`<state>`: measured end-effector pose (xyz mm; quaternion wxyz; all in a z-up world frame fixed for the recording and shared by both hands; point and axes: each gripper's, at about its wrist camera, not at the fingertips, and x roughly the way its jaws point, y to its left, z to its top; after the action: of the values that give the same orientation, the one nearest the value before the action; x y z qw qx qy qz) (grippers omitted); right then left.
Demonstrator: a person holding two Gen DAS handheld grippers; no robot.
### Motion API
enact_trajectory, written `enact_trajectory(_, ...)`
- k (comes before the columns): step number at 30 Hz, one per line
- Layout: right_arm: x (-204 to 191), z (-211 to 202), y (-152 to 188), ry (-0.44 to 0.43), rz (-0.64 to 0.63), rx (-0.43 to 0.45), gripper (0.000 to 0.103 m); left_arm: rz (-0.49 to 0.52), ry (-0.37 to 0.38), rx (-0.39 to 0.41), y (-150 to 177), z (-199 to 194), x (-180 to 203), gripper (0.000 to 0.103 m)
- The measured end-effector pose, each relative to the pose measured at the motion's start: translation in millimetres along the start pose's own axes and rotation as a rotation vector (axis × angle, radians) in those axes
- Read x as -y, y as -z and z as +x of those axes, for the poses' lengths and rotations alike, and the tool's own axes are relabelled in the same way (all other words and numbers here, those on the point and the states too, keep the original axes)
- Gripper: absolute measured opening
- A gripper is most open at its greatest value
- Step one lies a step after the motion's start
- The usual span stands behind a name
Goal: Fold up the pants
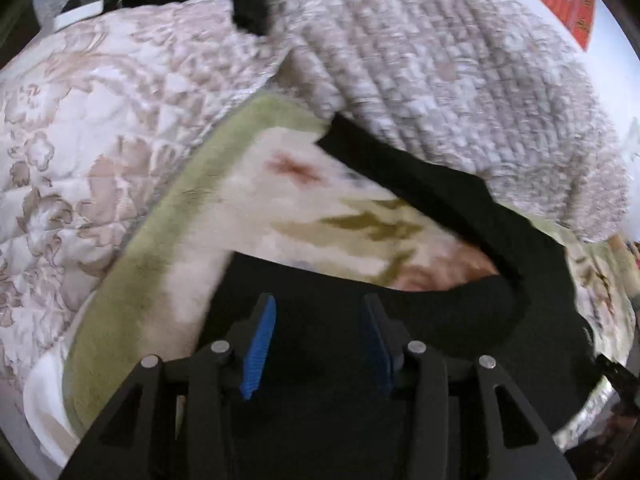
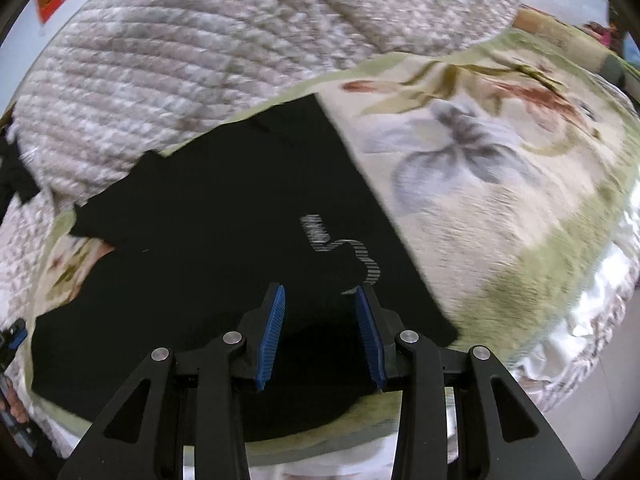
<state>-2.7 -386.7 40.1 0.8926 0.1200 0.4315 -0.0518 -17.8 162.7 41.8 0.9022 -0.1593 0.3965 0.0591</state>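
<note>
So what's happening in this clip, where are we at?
A person with a gripper in each hand is folding black pants laid on a flowery blanket on a bed, beside a knitted throw. Both the left gripper and the right gripper hover over the dark cloth with their jaws apart and nothing pinched between them. The pants lie partly spread, a grey printed mark facing up.

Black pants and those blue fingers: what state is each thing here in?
Black pants: spread flat on the blanket, partly folded.
Floral blanket: laid out under the pants.
Knitted throw: bunched behind the pants.
Left gripper: fingers apart, gripping nothing.
Right gripper: fingers apart, gripping nothing.
</note>
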Motion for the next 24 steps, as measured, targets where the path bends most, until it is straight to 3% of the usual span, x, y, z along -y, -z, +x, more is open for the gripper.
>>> enact_trajectory(3, 9, 6, 2, 0.061, 0.006, -0.017, 0.038, 0.020, -0.114, 0.001, 0, 13, -8, 0.055)
enact_trajectory(6, 12, 16, 5, 0.070, 0.001, -0.049, 0.038, 0.044, -0.208, -0.015, 4, 26, -11, 0.055)
enact_trajectory(10, 9, 18, 5, 0.116, -0.026, -0.042, 0.038, 0.069, -0.263, -0.004, 2, 37, -14, 0.049)
enact_trajectory(16, 13, 15, 1, 0.160, -0.031, -0.038, 0.038, 0.035, -0.262, -0.003, -6, 37, -16, 0.048)
enact_trajectory(22, -6, -1, -8, 0.058, -0.071, -0.010, 0.038, 0.030, -0.190, 0.033, -13, 5, 1, 0.048)
enact_trajectory(24, -17, -4, -11, 0.008, -0.098, -0.004, 0.045, 0.038, -0.168, 0.038, -17, -5, 8, 0.049)
